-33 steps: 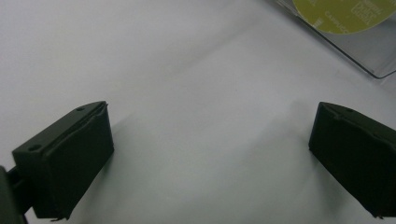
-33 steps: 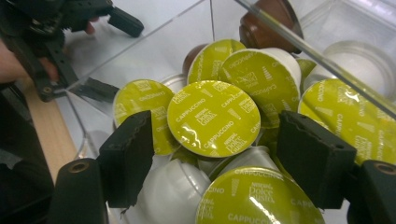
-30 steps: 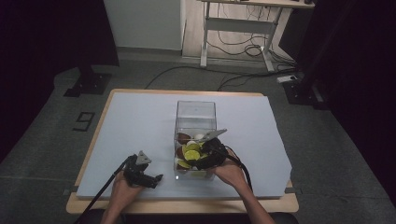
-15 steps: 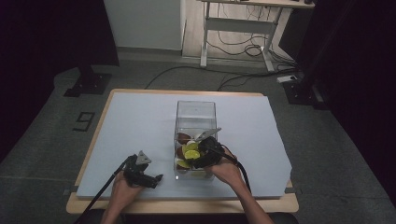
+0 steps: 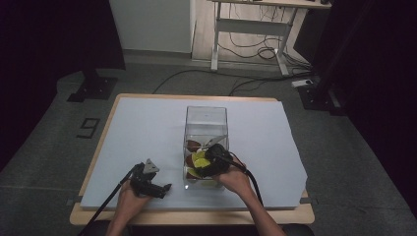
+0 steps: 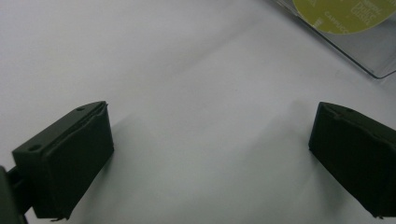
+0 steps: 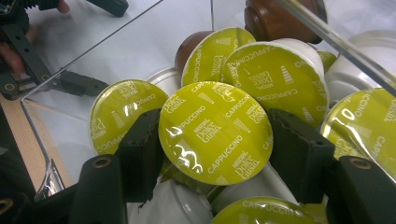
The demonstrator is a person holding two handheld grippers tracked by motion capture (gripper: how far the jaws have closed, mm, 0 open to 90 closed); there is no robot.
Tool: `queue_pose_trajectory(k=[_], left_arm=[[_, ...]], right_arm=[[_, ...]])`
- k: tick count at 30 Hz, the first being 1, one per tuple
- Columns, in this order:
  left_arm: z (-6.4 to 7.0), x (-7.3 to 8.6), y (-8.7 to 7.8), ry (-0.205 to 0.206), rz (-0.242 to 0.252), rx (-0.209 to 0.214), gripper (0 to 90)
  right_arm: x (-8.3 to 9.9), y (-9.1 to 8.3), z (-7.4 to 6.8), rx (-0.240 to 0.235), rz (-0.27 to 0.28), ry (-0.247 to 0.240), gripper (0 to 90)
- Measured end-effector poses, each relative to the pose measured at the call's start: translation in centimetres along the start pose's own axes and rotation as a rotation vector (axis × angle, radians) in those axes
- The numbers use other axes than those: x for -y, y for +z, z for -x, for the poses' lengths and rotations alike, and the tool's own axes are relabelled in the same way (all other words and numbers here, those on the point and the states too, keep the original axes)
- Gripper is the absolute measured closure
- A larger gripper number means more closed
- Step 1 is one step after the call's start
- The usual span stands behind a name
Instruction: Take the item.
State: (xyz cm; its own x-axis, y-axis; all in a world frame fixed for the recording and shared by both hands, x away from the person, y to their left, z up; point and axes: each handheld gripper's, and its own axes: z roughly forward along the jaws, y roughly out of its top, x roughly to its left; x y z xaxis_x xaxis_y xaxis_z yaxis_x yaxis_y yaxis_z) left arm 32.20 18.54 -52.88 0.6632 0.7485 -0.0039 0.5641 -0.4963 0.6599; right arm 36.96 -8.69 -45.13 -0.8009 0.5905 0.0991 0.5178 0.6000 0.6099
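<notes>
A clear plastic box (image 5: 205, 118) stands mid-table with several coffee capsules piled in its near end, yellow-green "Cappuccino" lids among brown and white ones. My right gripper (image 5: 209, 160) reaches down into that pile. In the right gripper view its jaws press both sides of one yellow-green capsule (image 7: 215, 133), so the right gripper (image 7: 217, 142) is shut on it. My left gripper (image 5: 164, 188) lies low over the white sheet just left of the box. Its jaws stand wide apart around bare sheet, the left gripper (image 6: 212, 140) open, with the box corner (image 6: 364, 51) ahead.
A white sheet (image 5: 147, 128) covers the wooden table (image 5: 196, 216). Cables trail from both grippers toward the near edge. Beyond the table, a desk frame (image 5: 246, 29) and floor cables sit at the back. A "9" mark (image 5: 88, 128) is on the floor at left.
The right hand has shifted slightly left and deeper over the capsule pile. The left gripper has not moved.
</notes>
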Motion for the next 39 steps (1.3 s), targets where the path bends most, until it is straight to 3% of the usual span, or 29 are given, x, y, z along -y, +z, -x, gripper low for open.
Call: queue_pose_trajectory(k=[13,39], left_arm=[[0.0,0.0,0.0,0.000,0.000,-0.001,0.0],[0.0,0.0,0.0,0.000,0.001,0.000,0.0]], right_arm=[[0.1,-0.9,-0.1,0.028,0.043,-0.015,38.3],[-0.5,-4.6,-0.8,0.023,0.102,-0.067,38.4]])
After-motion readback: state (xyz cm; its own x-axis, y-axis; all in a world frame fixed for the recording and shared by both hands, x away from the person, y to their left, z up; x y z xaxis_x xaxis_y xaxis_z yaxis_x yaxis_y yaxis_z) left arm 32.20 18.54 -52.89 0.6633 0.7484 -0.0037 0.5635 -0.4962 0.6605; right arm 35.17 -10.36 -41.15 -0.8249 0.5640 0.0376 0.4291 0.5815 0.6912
